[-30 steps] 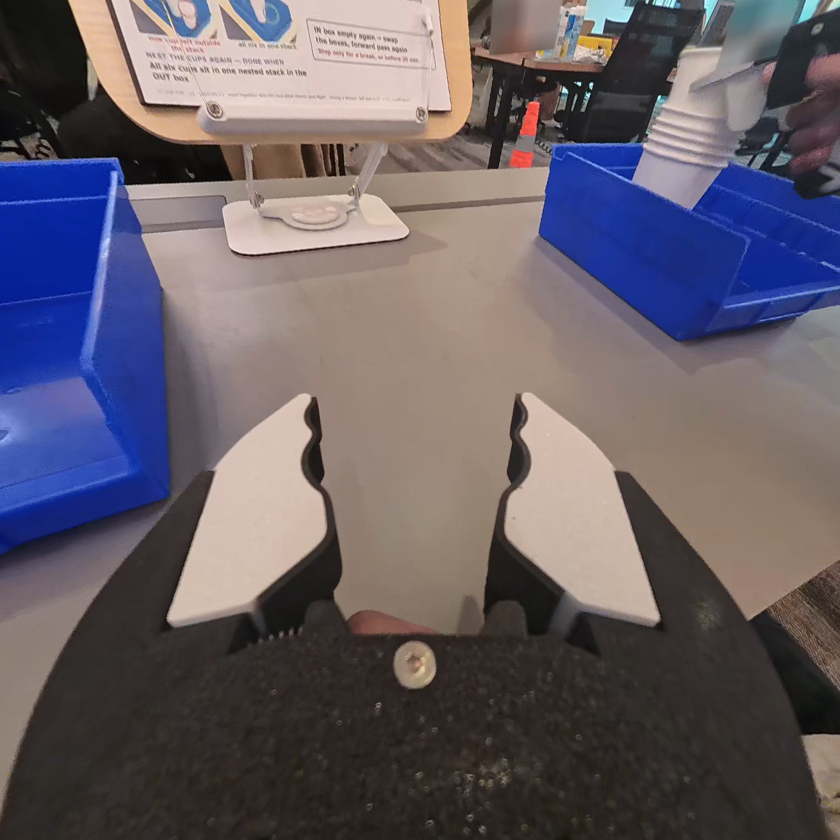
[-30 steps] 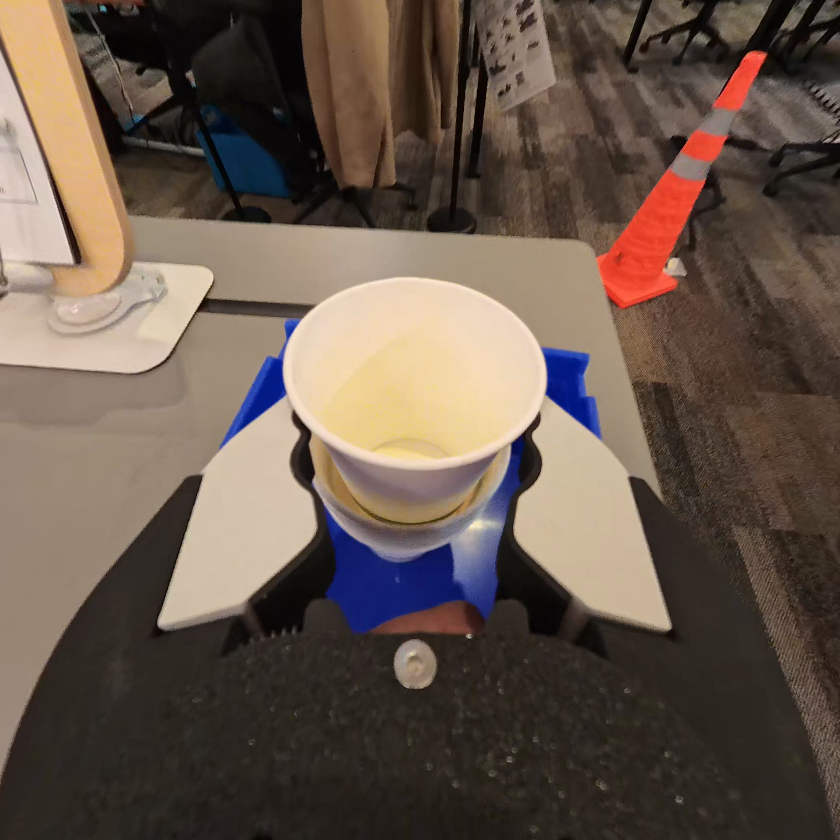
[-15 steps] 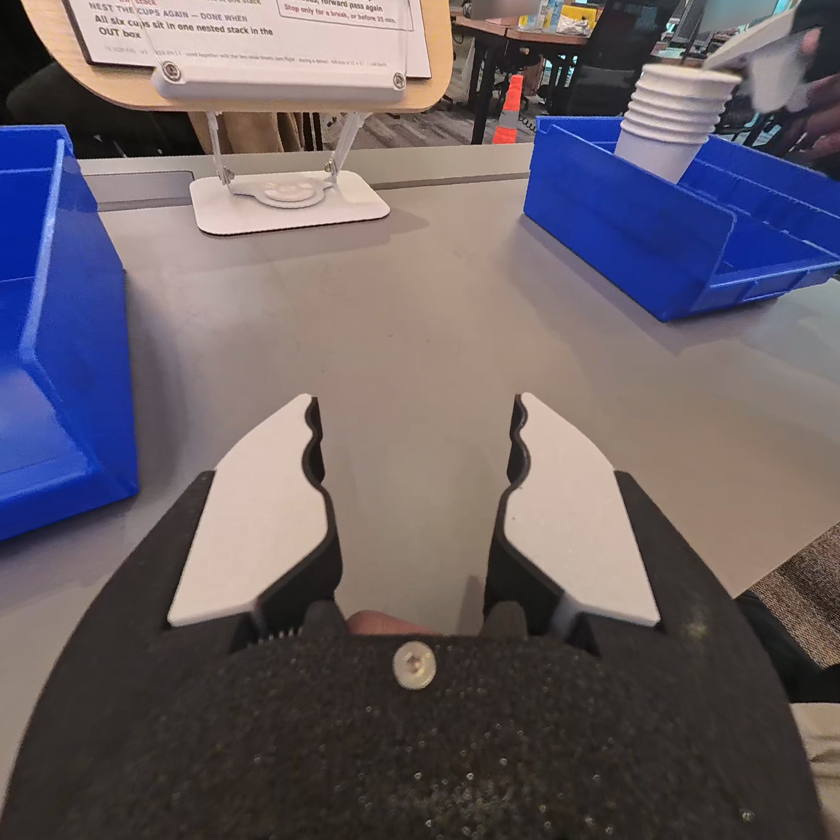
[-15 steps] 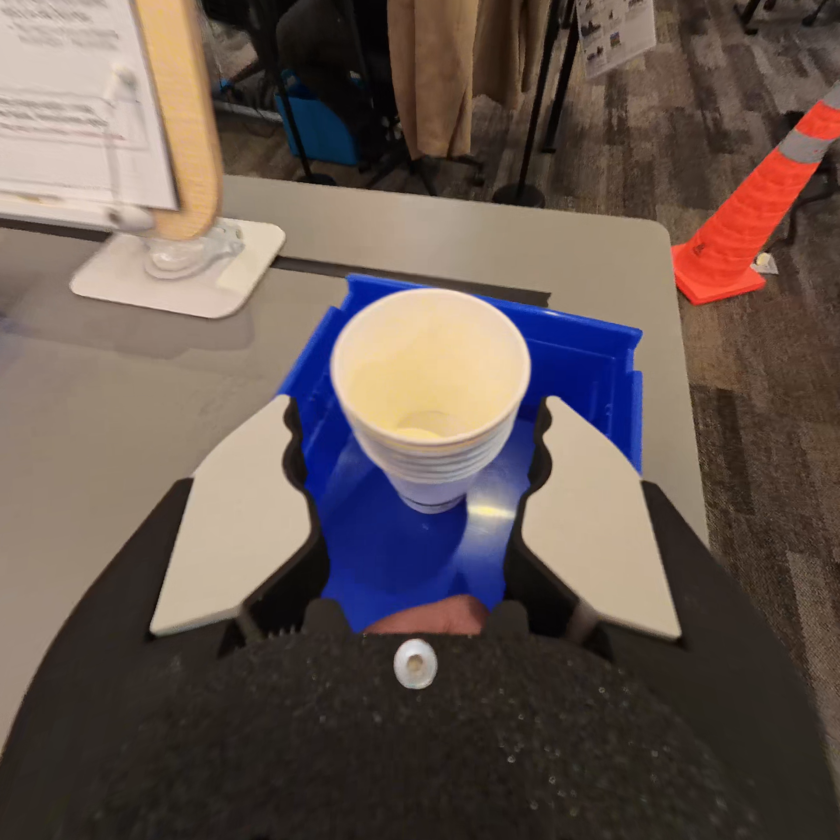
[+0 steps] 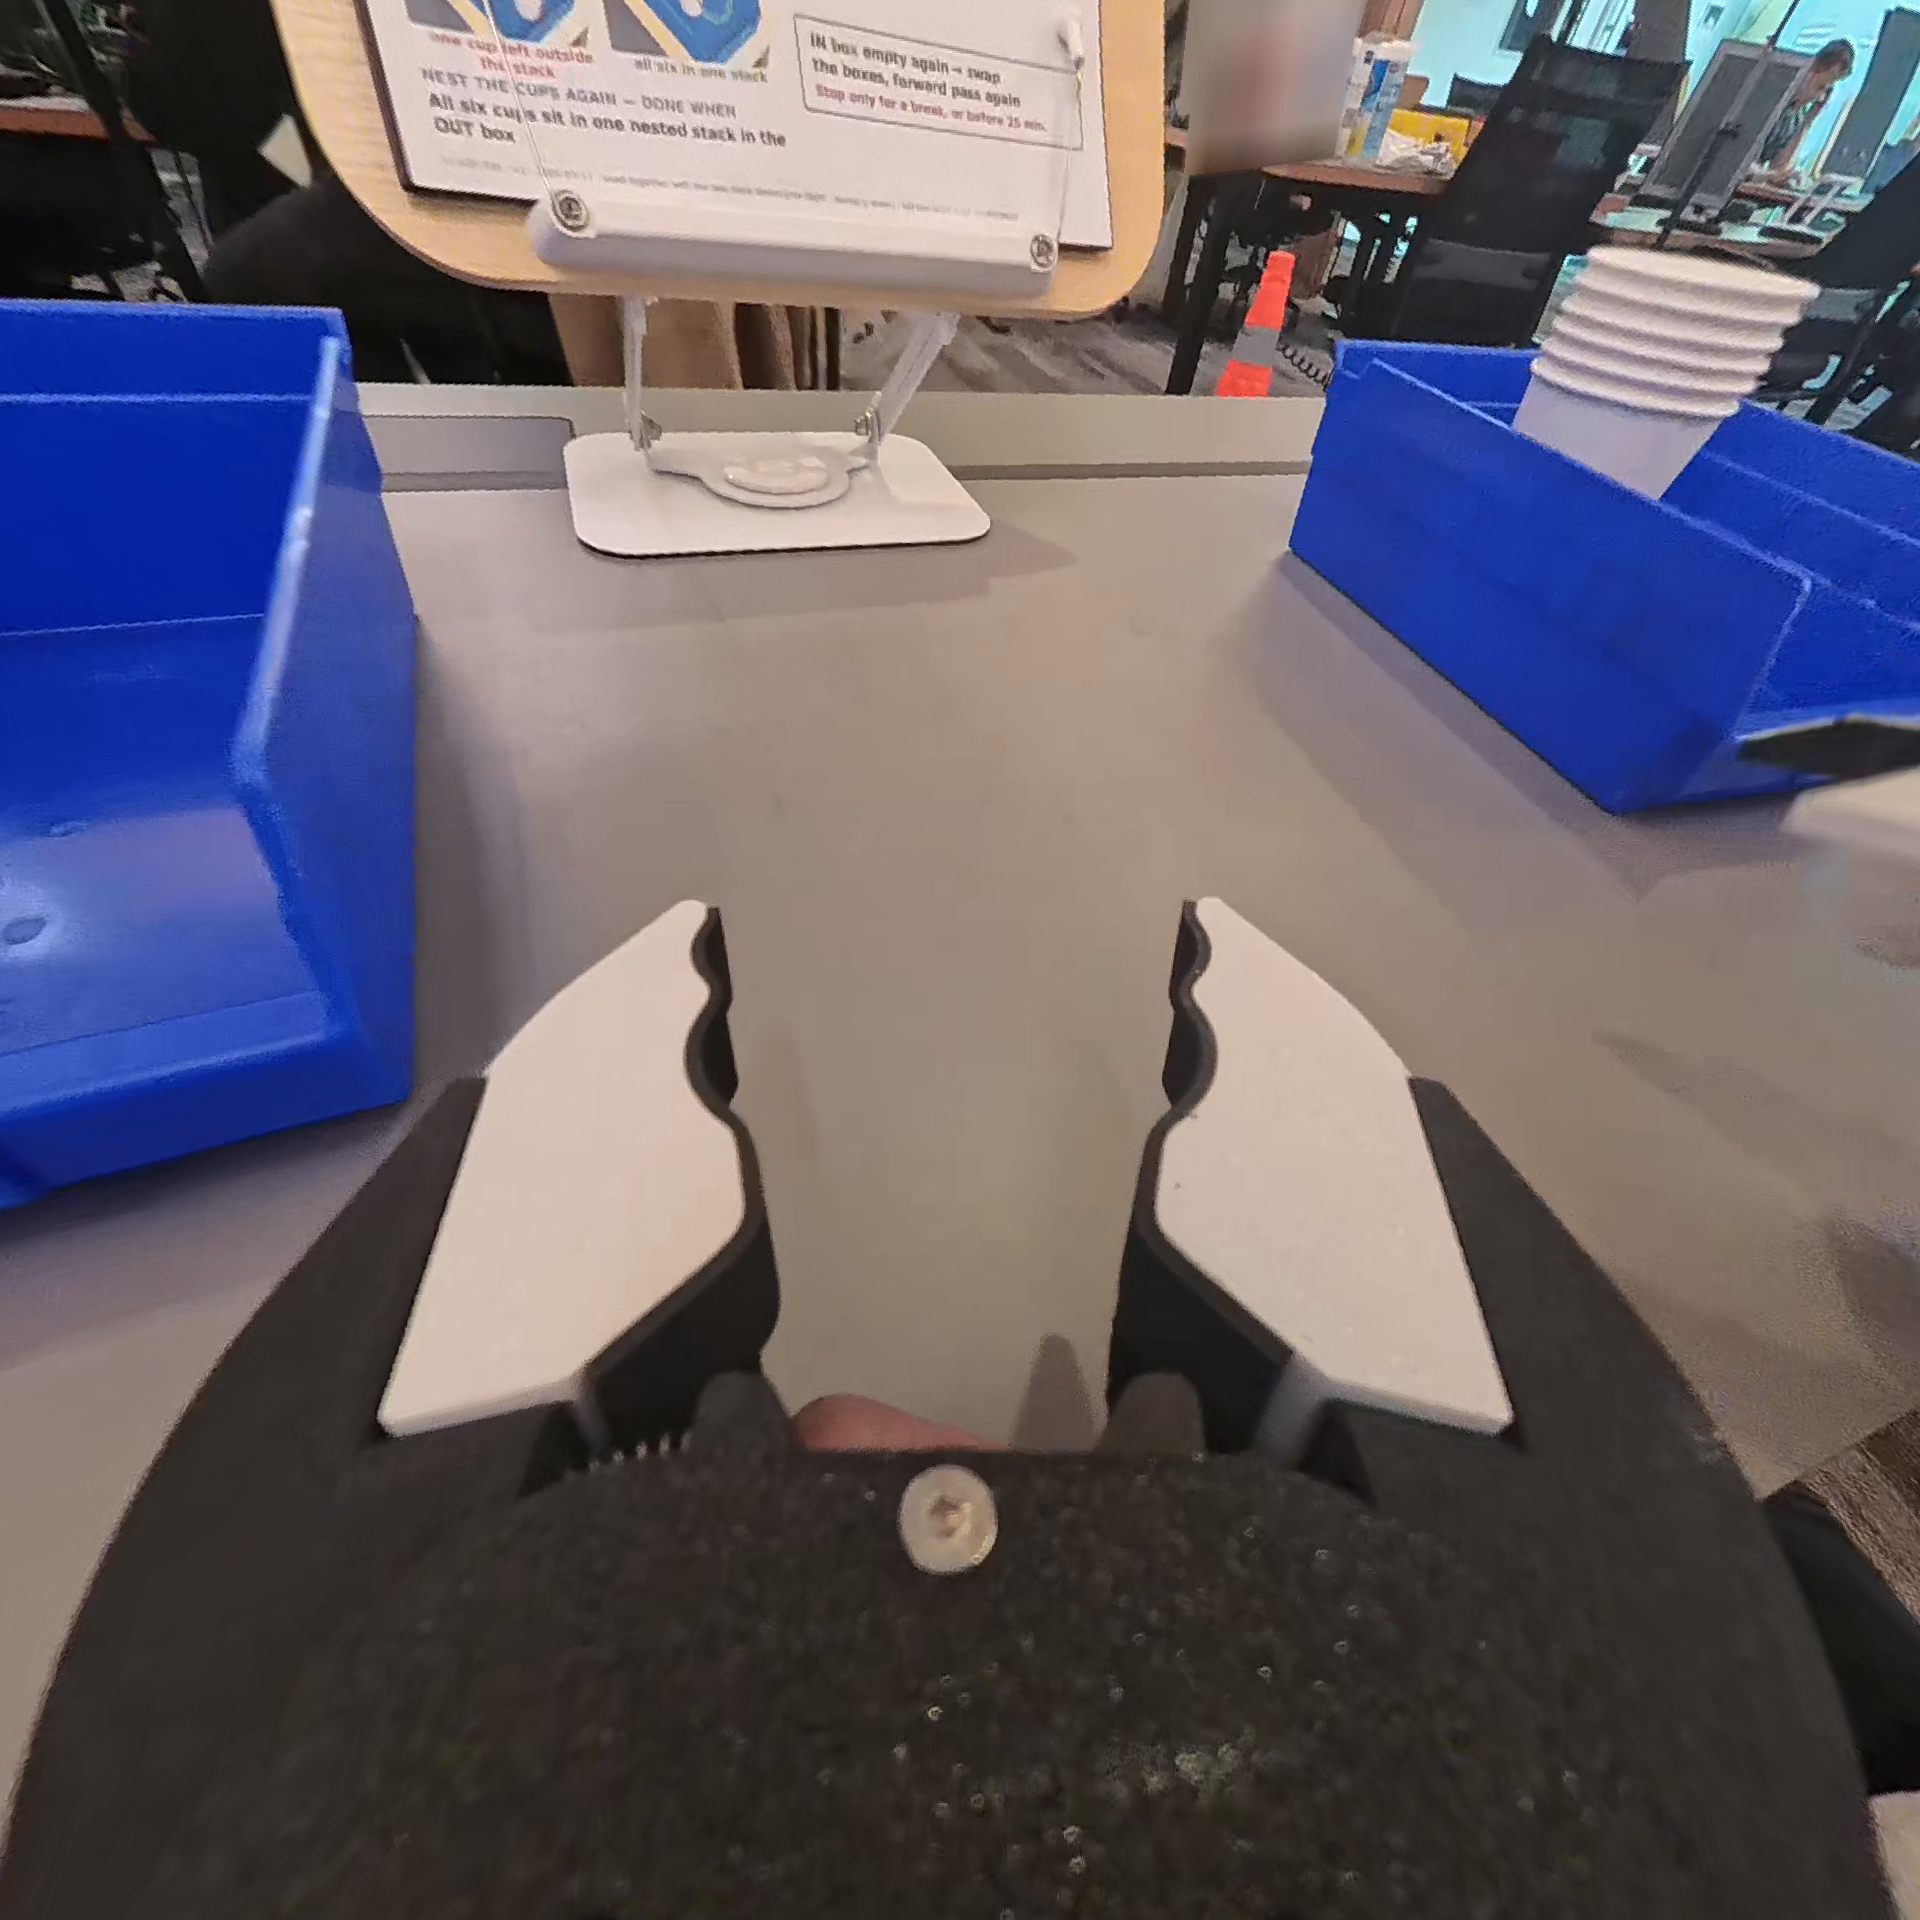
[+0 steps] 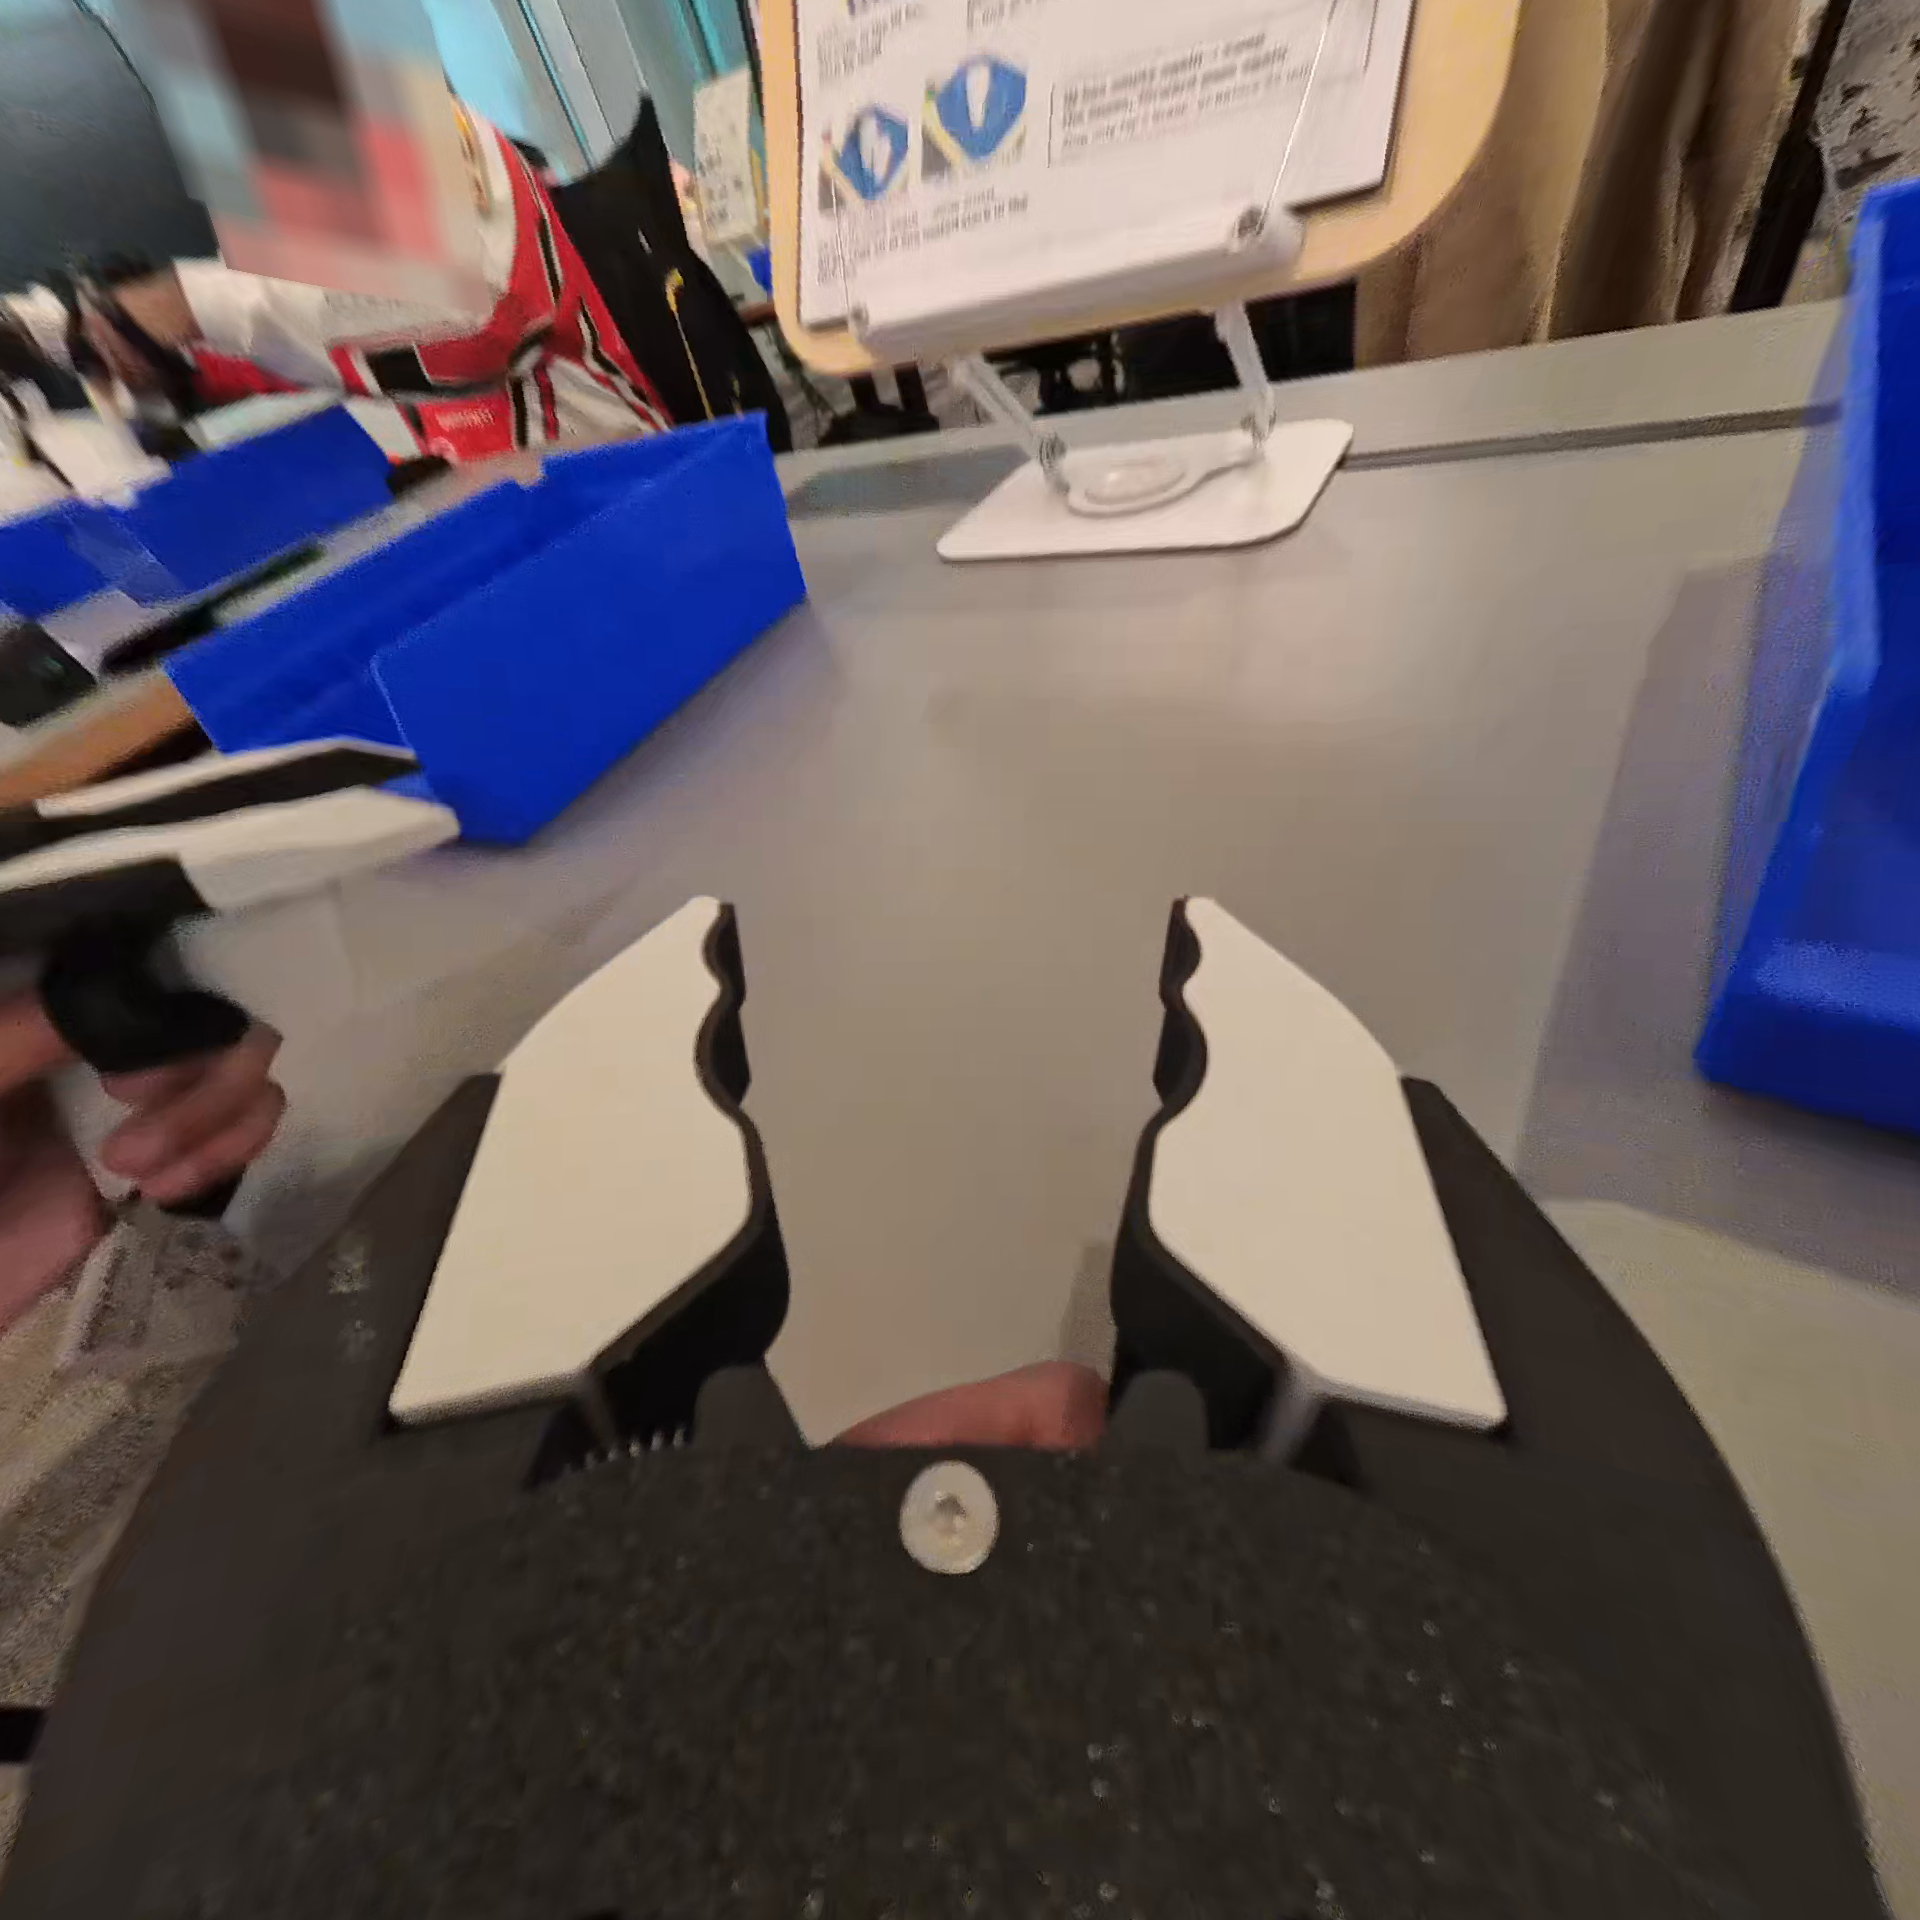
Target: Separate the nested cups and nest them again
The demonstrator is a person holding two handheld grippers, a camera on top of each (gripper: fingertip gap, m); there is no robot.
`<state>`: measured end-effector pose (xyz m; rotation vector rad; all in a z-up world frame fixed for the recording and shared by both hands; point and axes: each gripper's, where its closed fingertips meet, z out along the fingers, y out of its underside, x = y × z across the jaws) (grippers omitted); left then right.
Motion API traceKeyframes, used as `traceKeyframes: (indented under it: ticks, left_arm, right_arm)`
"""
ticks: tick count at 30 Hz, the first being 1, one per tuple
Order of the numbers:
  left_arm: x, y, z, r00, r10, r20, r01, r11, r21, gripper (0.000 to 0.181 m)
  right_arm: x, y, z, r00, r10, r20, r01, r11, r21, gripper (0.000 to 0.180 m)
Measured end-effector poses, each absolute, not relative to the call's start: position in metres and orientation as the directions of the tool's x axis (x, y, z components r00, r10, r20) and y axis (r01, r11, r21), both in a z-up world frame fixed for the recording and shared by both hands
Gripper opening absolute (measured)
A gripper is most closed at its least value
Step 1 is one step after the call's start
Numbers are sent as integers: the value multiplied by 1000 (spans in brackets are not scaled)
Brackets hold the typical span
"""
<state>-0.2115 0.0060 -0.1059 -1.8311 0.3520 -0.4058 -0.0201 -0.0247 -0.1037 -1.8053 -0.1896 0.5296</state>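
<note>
Through the left wrist view, my left hand-held gripper [image 5: 951, 1023] hangs released over the bare grey tabletop [image 5: 935, 748], its two white-faced fingers [image 5: 582, 1174] spread wide with nothing between them. Ahead and off to its right stands the nested stack of white paper cups [image 5: 1652, 374], upright inside a blue plastic bin [image 5: 1538, 603] and well apart from my fingers. Off to the left sits a second blue plastic bin [image 5: 312, 727], its near wall just beside the left finger's outer edge in the picture. Straight ahead, past the open stretch of tabletop, a printed instruction sheet on a rounded wooden board [image 5: 748, 125] stands on a white flat-based stand [image 5: 779, 499]. At the far right edge a blurred black-and-white tip of my right hand-held gripper [image 5: 1839, 769] pokes in, near the front corner of the cup bin.

Through the right wrist view, which is rather blurred, my right hand-held gripper [image 6: 951, 1023] is likewise released, fingers [image 6: 1309, 1164] apart above bare tabletop [image 6: 1143, 727] and grasping nothing. To its left my left hand-held gripper [image 6: 343, 800] shows from the side, held in my hand [image 6: 177, 1112], just in front of the left-hand blue bin [image 6: 582, 665]. To the right rises the wall of the other blue bin [image 6: 1849, 831]; the cups are out of this view. The instruction board [image 6: 1091, 135] and its stand [image 6: 1153, 499] lie ahead.
</note>
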Motion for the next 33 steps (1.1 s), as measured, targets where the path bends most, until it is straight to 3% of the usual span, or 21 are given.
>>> traceKeyframes:
  ticks: [4, 8, 11, 17, 21, 24, 28, 30, 32, 33]
  left_arm:
    - [-166, 2, -109, 840, -521, 149, -42, -336, -941, 81]
    - [-70, 0, -100, 760, -636, 134, -102, -321, -942, 80]
    - [9, 13, -82, 733, -671, 110, -60, -225, -972, 59]
    - [127, 42, -110, 734, -640, 227, -78, -411, -908, 65]
    - [140, 58, -134, 794, -543, 274, -65, -524, -849, 49]
    - [130, 70, -138, 857, -457, 236, -45, -524, -851, 18]
    - [120, 72, -137, 908, -359, 217, -11, -538, -843, 10]
    - [116, 72, -137, 922, -335, 193, -19, -539, -842, 8]
    - [109, 74, -136, 932, -319, 174, -24, -531, -847, 5]
    - [106, 73, -136, 930, -324, 172, -27, -529, -848, 5]
  right_arm:
    - [4, -39, -100, 910, 352, -218, -125, -268, -955, 74]
    - [89, -40, -88, 973, 176, -150, -111, -210, -971, 70]
    - [175, -39, -96, 998, -34, -45, -51, -240, -969, 70]
    - [290, -14, -110, 974, -223, -31, -101, -308, -946, 70]
    - [311, 16, -130, 974, -199, -111, -178, -361, -915, 70]
    - [313, 33, -139, 965, -203, -165, -231, -366, -901, 66]
    - [295, 43, -128, 951, -142, -274, -305, -291, -907, 32]
    - [292, 44, -126, 945, -175, -275, -316, -278, -907, 32]
    - [295, 38, -127, 917, -231, -326, -382, -271, -883, 7]
    - [294, 35, -125, 916, -245, -318, -378, -263, -888, 4]
